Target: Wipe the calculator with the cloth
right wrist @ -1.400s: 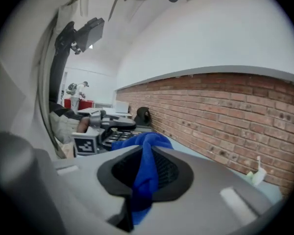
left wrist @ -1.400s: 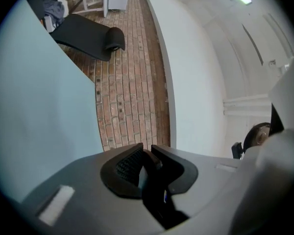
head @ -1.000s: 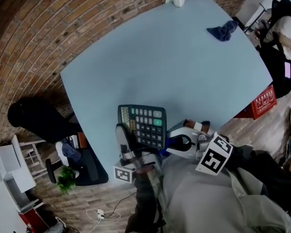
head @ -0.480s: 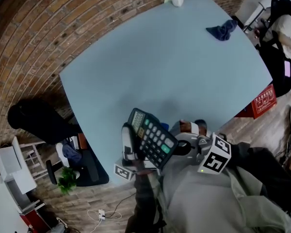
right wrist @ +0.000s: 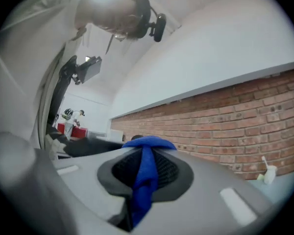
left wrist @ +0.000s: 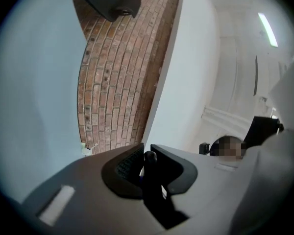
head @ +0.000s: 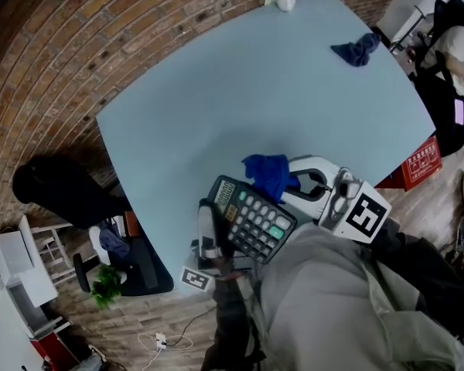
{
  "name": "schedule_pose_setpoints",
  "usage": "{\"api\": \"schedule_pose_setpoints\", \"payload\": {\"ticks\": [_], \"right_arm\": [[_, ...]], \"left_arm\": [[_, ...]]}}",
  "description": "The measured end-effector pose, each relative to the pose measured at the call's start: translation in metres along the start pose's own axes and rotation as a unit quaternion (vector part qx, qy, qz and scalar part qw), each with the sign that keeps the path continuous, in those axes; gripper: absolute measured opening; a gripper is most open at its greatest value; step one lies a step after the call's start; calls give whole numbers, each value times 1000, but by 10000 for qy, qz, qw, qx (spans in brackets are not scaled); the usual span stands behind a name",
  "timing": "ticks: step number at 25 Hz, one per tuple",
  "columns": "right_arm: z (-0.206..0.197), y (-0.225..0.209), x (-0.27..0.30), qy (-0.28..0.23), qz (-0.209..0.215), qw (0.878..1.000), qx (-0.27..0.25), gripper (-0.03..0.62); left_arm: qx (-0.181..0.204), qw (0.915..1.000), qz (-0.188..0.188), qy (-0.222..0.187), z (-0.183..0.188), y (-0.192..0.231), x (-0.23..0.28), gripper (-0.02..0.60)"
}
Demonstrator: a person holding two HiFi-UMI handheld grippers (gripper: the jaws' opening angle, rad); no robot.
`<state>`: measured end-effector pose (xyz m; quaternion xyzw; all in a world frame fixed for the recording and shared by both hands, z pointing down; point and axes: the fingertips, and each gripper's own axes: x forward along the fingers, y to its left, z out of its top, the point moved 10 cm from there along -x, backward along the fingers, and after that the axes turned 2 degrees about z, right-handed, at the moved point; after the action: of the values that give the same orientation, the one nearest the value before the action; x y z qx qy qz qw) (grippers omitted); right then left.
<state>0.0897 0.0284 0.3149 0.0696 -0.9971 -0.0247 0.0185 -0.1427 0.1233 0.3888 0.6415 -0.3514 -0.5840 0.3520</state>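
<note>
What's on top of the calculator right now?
The blue cloth, pinched in the right tool, overlaps the far corner of the calculator. Keys and display show; that corner is covered, contact unclear.

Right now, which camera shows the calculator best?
The head view: the calculator shows its keys and display there, tilted. The left gripper view catches only its dark edge, clamped between the jaws. The right gripper view mostly shows the blue cloth instead.

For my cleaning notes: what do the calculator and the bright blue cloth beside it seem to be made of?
The calculator is probably hard plastic: a dark matte case with raised keys. The bright blue cloth looks like soft matte fabric, since it bunches and folds limply.
</note>
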Motion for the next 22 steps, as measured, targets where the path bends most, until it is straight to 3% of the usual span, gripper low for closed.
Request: {"api": "schedule_pose_setpoints", "payload": {"ticks": [2,4,5,7,10,13,16,17,19,22], "right_arm": [[12,-5,-5,-106,109,9997,210,48],[25,0,1,134,513,9986,39,48],[27,6,9,351,705,9968,-132,48],[25,21,23,817,839,9913,-600,48],[21,17,32,1137,473,9874,-994,48],[24,-9,36,784,35,9951,-599,48],[26,-1,53,974,420,9933,-460,48],[28,8,58,1021,670,9912,-517,48],[30,18,64,941,976,9892,-554,35],[21,2,61,955,789,9911,-487,37]], "left_arm": [[883,9949,280,401,7,-4,-2,41],[1815,9786,499,826,11,-8,-1,41],[2086,9717,513,985,10,-11,1,41],[2360,9627,493,1230,3,-15,9,41],[2856,9426,552,1639,-7,-20,14,44],[3287,9224,550,1951,-11,-24,15,43],[3603,9052,576,2179,-17,-25,18,43],[3632,9034,613,2197,-19,-24,18,43],[3523,9092,677,2115,-19,-22,15,41],[3506,9107,748,2054,-18,-22,11,41]]}}
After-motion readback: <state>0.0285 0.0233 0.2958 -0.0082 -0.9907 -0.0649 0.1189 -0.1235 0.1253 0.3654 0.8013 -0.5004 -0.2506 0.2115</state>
